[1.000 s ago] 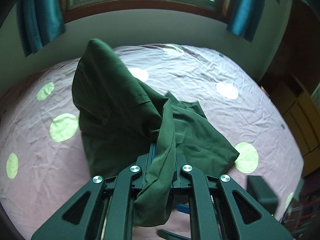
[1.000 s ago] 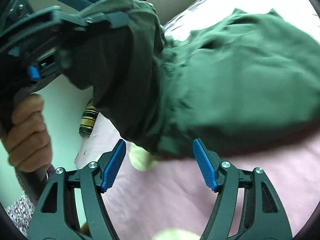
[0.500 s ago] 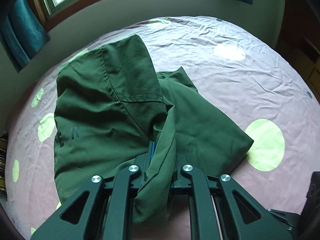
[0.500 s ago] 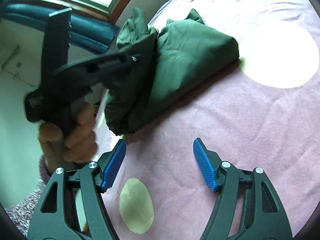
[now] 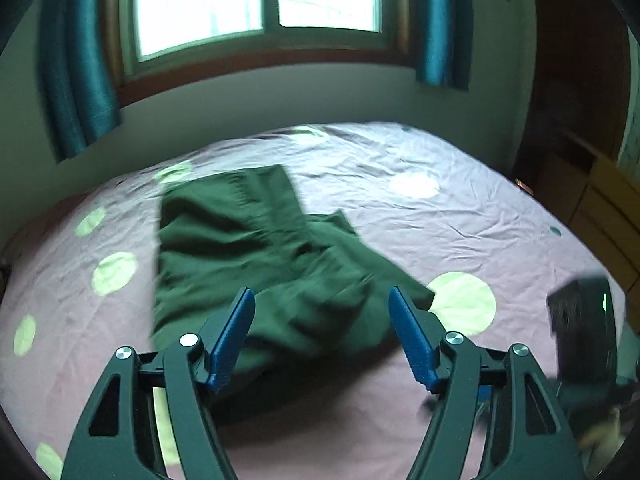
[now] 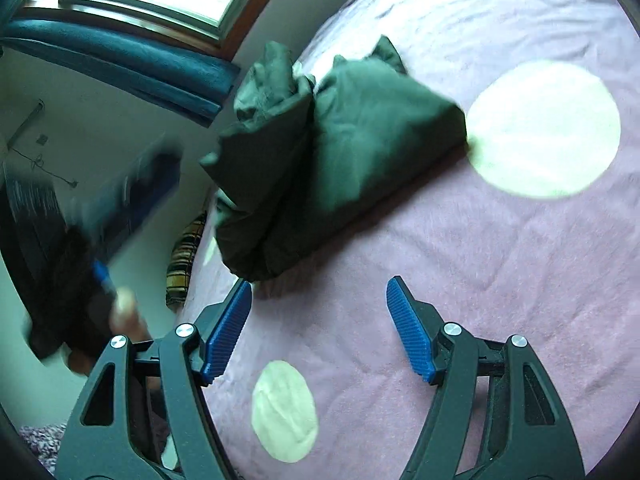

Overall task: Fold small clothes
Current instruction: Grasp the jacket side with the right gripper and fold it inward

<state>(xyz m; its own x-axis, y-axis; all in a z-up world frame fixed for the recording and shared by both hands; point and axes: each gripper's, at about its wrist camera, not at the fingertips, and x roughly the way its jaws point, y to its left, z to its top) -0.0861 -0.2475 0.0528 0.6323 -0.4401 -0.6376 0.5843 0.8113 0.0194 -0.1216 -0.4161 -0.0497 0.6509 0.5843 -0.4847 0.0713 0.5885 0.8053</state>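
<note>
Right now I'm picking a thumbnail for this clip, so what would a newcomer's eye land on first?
The dark green garment, lying rumpled in a loose fold on the pink bedspread with its pale green dots. Next, the left gripper in the foreground, its blue-padded jaws just opened and empty. In the right wrist view, the right gripper hangs open too, over bare bedspread beside the garment.

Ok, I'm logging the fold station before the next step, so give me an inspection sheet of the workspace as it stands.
Surface: pink bedsheet with pale green dots, wrinkled.
Job's things: dark green garment lies loosely folded and rumpled on the sheet, free of both grippers.
Clutter: striped cloth at the bed's edge.
Grippers: left gripper has just been opening, nothing between its jaws; right gripper open over bare sheet.
Cables: thin cord on the wall.
Surroundings: window, teal curtains, wooden furniture.
</note>
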